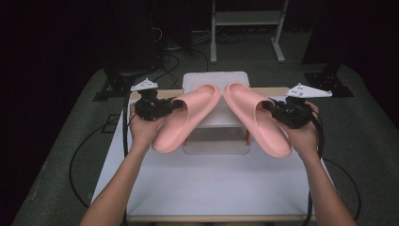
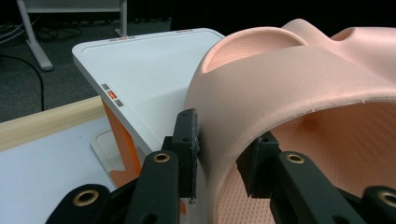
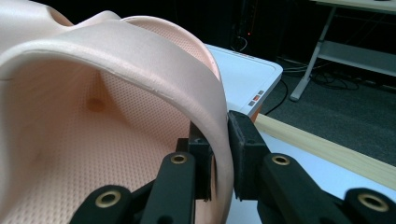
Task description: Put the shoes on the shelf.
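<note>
The left gripper (image 1: 175,104) is clamped on the strap of the left slipper (image 1: 186,117); in the left gripper view one black jaw presses the outside of the pink strap (image 2: 299,79) and the other sits inside the slipper, against the strap's inner face. The person's left hand (image 1: 143,125) holds this gripper, with its grey plate (image 1: 145,85) on top. The left slipper hangs in the air over the left half of the white box (image 1: 216,87), toe pointing toward the box's far side, heel out past its near edge.

The white box stands on the table (image 1: 211,183). Its lid carries small grey and orange marks (image 2: 112,94) along the edge, too small to read as writing, and an orange side panel (image 2: 123,144) shows beneath the lid.

The right slipper (image 1: 256,120) hangs over the right half of the box, toe close to the left slipper's toe, heel splayed outward. The right gripper (image 1: 269,107) is clamped on its strap (image 3: 154,60) in the same way, one jaw outside, one inside. The right hand (image 1: 303,132) holds it. No brand or lettering is legible on either slipper.
</note>
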A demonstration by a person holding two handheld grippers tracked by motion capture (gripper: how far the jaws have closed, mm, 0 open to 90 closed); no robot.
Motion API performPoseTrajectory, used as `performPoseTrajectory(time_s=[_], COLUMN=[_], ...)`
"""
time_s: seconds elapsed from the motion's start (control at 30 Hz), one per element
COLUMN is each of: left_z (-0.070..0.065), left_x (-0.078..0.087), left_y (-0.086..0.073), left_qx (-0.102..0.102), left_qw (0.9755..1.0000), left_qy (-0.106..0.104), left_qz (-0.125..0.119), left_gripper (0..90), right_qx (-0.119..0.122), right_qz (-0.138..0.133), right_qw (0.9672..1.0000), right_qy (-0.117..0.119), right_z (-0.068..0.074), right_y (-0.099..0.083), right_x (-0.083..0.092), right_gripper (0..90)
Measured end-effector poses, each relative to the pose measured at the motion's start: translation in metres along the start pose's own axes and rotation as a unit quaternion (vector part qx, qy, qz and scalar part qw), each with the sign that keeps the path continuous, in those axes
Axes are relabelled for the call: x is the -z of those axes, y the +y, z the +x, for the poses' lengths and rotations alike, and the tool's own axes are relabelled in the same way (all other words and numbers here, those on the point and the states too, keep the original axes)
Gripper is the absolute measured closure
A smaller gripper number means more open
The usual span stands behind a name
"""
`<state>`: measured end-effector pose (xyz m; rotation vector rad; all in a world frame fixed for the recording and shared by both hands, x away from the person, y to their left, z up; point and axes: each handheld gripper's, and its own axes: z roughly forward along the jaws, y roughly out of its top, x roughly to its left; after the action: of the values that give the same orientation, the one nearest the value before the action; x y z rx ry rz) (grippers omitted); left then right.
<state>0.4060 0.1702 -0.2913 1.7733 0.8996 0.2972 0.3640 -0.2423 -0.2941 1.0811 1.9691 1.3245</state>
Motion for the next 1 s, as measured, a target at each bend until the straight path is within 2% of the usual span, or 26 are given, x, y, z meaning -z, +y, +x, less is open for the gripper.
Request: performPoseTrajectory(time_s=[0.4,0.67,1.0], left_z=[0.001,0.002,0.004], left_x=[-0.012,-0.018,-0.025], left_y=[0.008,0.012,0.019], left_qx=[-0.003,0.005,0.01], left_qw=[0.9999,0.9998,0.9996], left_qy=[0.007,0.013,0.025], left_qz=[0.011,0.01,0.012], left_gripper=[70.5,69.4,67.4], right_qx=[-0.003,-0.003,-0.017], right_qz=[0.007,0.008,0.014], right_qw=[0.9999,0.9998,0.9995], right_qy=[-0.009,-0.015,-0.023], right_z=[-0.004,-0.006,-0.01], right_y=[0.003,0.006,0.01], right_x=[-0.009,-0.014,-0.022], right_gripper=[79.5,79.0,78.2])
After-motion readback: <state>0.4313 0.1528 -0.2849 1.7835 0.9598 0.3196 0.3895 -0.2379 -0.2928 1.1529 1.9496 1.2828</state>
